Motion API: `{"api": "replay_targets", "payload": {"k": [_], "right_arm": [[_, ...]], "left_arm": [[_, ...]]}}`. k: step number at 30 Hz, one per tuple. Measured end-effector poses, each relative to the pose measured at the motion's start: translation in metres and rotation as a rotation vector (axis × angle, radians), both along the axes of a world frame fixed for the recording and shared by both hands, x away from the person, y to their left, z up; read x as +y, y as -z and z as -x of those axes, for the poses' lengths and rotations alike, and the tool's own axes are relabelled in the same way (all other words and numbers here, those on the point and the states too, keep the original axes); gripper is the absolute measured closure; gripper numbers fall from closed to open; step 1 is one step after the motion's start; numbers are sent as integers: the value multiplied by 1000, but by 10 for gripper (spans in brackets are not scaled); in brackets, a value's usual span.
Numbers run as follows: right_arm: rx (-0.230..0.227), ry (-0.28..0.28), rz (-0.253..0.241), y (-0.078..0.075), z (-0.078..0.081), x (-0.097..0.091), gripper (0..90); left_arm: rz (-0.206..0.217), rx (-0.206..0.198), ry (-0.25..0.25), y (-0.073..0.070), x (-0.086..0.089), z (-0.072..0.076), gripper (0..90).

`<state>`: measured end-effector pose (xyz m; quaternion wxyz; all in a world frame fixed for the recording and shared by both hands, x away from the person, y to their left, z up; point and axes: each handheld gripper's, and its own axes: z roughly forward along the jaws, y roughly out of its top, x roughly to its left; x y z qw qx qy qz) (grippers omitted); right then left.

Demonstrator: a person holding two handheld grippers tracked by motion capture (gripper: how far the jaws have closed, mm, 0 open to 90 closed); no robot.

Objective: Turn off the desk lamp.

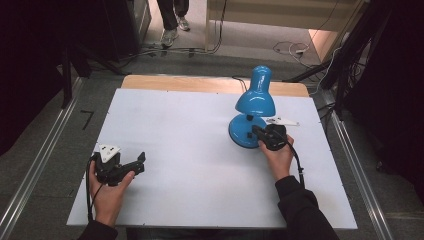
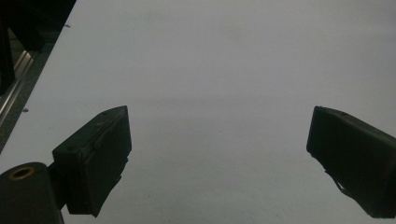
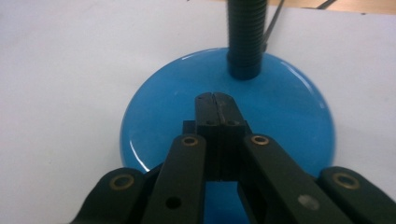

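Right gripper [image 3: 215, 99] fingers together over glossy blue metal desk lamp's round base [image 3: 289, 116] | left gripper [image 1: 134, 163] fingers apart above white tabletop [image 1: 190, 150] | base likely heavy, slippery; grasp ribbed black neck [image 3: 245, 37].

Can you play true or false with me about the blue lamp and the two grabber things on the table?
1. The lamp is blue. True.
2. The right hand-held gripper has its jaws wide open. False: its jaws are pressed together, over the lamp's round base.
3. The left hand-held gripper has its jaws spread apart. True, with bare white table between them.
4. The left hand-held gripper is touching the lamp. False: it is far from the lamp, near the table's left side.
5. The lamp's neck is smooth and blue. False: it is dark and ribbed.
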<state>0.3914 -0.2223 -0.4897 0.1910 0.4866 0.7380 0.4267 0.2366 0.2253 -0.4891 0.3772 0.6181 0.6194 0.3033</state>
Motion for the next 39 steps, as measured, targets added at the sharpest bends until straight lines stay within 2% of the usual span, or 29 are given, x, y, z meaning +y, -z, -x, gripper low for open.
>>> {"api": "replay_targets", "payload": {"k": [2,3,4,5,7,15,16,18,23,28,39], "right_arm": [[2,0,-6,-1,0,-1,809],[5,-3,-18,-2,1,-3,759],[5,-3,-18,-2,1,-3,759],[6,-5,-33,-5,2,-3,702],[4,-8,-34,-6,2,-3,673],[-22,-19,-44,-13,6,-6,362],[-22,-19,-44,-13,6,-6,362],[-10,-26,-38,-12,7,-5,301],[-9,-28,-27,-13,8,-4,253],[-13,-37,4,-16,12,-3,201],[-18,-55,31,-23,27,-10,163]], "left_arm": [[1,0,-1,0,0,0,71],[1,-1,0,0,0,0,71],[-1,-1,1,0,0,0,71],[-1,-2,0,0,0,0,71],[-1,-2,-1,0,1,1,71],[4,1,-4,0,1,0,71],[4,2,-3,0,2,0,71],[0,2,-5,0,2,0,71],[1,6,-8,0,3,0,71],[8,5,-11,1,4,0,71],[12,5,-14,1,5,0,71]]}}
